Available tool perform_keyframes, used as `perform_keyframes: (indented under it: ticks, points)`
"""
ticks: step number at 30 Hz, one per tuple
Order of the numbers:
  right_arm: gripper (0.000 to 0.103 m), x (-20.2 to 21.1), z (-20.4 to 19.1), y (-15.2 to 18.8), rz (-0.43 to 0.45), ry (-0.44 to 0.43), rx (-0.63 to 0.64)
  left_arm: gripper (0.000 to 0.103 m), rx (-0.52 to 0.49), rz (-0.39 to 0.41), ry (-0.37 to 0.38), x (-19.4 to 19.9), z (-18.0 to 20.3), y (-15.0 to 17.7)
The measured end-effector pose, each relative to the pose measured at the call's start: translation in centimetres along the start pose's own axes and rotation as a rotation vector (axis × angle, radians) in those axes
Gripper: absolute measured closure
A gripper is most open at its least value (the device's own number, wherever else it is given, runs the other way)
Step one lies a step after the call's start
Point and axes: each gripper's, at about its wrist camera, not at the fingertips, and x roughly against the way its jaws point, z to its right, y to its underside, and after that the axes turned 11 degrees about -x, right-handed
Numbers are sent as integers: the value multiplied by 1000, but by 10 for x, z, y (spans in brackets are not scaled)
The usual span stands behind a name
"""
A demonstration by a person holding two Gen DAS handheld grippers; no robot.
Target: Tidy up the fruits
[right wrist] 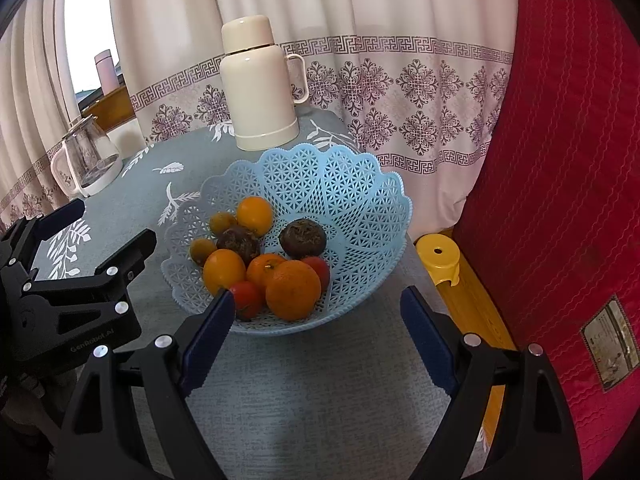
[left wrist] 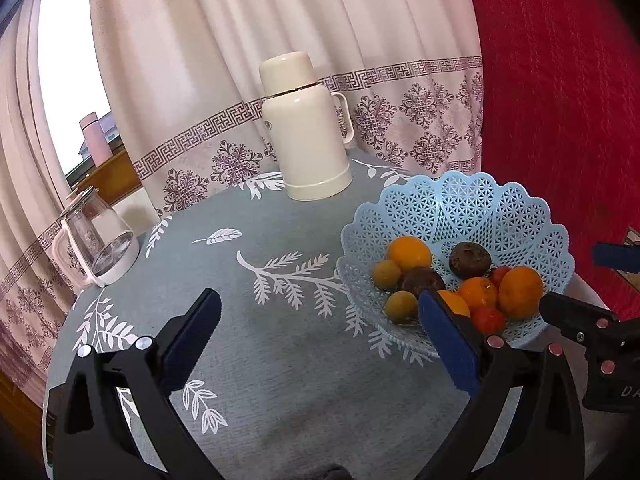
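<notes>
All the fruit in sight lies in the blue basket (right wrist: 352, 216) on the table (right wrist: 300, 392): oranges (right wrist: 293, 290), two small red fruits (right wrist: 246, 296), two dark wrinkled ones (right wrist: 302, 238) and two small yellow-green ones (right wrist: 202, 250). None shows on the cloth outside it. That fits fruit gathered into the basket, and equally a full basket waiting to be sorted out of it, so I cannot settle which step is in hand.

Both grippers are spread wide and hold nothing. The right gripper (right wrist: 316, 316) hangs just short of the basket's near rim, with the big orange between its blue pads (right wrist: 424, 336). The left gripper (left wrist: 320, 320) hovers over bare cloth, its right pad at the basket's left edge.

Whichever move comes, the fruit is round and piled touching, so a grip should straddle one fruit at its widest part and close gently (the red ones look soft). Lift straight up so neighbours do not roll. The basket looks light and may slide, so the free gripper could steady its rim.

The right view looks down into the basket and shows every fruit, plus a yellow stool (right wrist: 438, 262) beside the table. The left view hides one orange behind its own pad, but shows more open cloth, with the flask (left wrist: 306, 128) and glass jug (left wrist: 96, 240) standing well away from the basket.
</notes>
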Motion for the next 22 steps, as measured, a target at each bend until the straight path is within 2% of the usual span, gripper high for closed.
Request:
perform_keyframes:
  ticks: [13,22]
  points:
    - [19,0,0,0,0,0,0,3,-10,2,1,1,3,-1]
    - [19,0,0,0,0,-2,2,3,8,-33,14,-5,-2,2]
